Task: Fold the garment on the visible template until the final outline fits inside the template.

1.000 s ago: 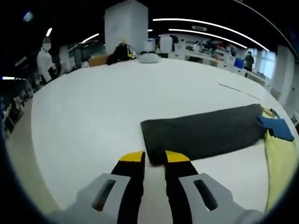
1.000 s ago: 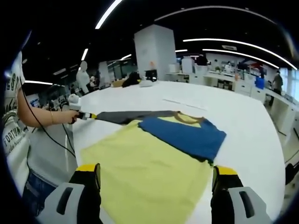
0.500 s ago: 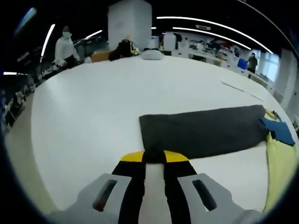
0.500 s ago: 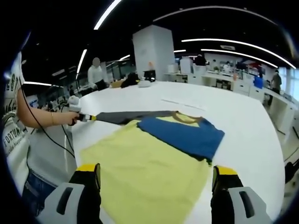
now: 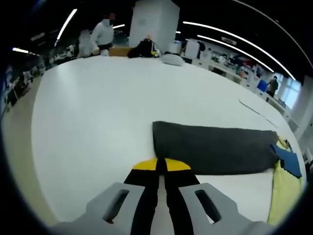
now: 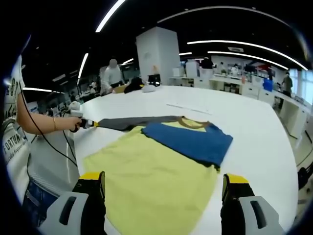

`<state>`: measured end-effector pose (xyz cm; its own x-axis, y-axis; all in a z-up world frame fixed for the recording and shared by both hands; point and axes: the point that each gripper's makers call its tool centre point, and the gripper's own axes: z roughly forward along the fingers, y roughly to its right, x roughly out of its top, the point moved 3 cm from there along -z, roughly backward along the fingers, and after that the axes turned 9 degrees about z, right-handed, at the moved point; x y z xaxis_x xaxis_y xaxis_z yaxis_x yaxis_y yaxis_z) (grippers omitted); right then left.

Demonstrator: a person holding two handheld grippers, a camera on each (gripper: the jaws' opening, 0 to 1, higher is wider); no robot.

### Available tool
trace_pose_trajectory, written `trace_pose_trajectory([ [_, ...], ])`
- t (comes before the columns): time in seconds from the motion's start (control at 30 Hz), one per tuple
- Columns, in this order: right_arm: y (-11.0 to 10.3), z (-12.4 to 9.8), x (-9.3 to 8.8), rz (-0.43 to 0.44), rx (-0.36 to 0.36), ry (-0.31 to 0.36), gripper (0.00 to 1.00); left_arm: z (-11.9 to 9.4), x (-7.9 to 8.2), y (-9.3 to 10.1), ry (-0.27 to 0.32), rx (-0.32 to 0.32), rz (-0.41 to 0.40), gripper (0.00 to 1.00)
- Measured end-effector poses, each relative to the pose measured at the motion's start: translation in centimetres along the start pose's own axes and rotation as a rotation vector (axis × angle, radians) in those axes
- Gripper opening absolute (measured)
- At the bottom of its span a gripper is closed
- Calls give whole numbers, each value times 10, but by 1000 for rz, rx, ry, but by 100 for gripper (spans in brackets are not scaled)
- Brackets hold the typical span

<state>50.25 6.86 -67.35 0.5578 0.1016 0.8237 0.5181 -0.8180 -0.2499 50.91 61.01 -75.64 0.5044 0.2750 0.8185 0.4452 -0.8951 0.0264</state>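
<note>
The yellow cotton T-shirt (image 6: 156,181) with blue folded sleeve (image 6: 188,140) and dark grey sleeve (image 5: 215,154) lies mid-frame on the white table (image 5: 93,122); the left gripper (image 5: 162,165) is closed on the grey sleeve's edge; the right gripper (image 6: 164,186) stands wide open, empty; probably next the grey sleeve must be folded inward.
</note>
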Motion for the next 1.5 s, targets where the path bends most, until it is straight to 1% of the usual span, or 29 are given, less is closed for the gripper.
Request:
trace_pose_trajectory([
  [0.27,0,0,2,-4,5,3,99,-2,5,2,8,-12,0,0],
  [0.47,-1,-1,2,-5,8,3,99,-7,18,8,43,-28,19,0],
  [0.63,-2,-2,2,-7,11,2,99,-8,28,15,72,-50,15,0],
  [0.7,-2,-2,1,-8,10,1,99,-8,31,18,81,-60,3,0],
  [0.77,-2,-3,1,-7,10,3,99,-9,34,22,89,-76,-27,0],
  [0.8,-2,-3,1,-7,9,5,99,-9,35,24,93,-79,-24,0],
  [0.9,-2,-3,1,-7,11,5,99,-11,42,33,111,-97,-1,0],
  [1.1,-1,-3,0,-5,14,6,99,-13,54,53,144,-145,8,0],
  [1.5,1,-2,-3,0,18,7,99,-21,71,89,194,-238,32,0],
])
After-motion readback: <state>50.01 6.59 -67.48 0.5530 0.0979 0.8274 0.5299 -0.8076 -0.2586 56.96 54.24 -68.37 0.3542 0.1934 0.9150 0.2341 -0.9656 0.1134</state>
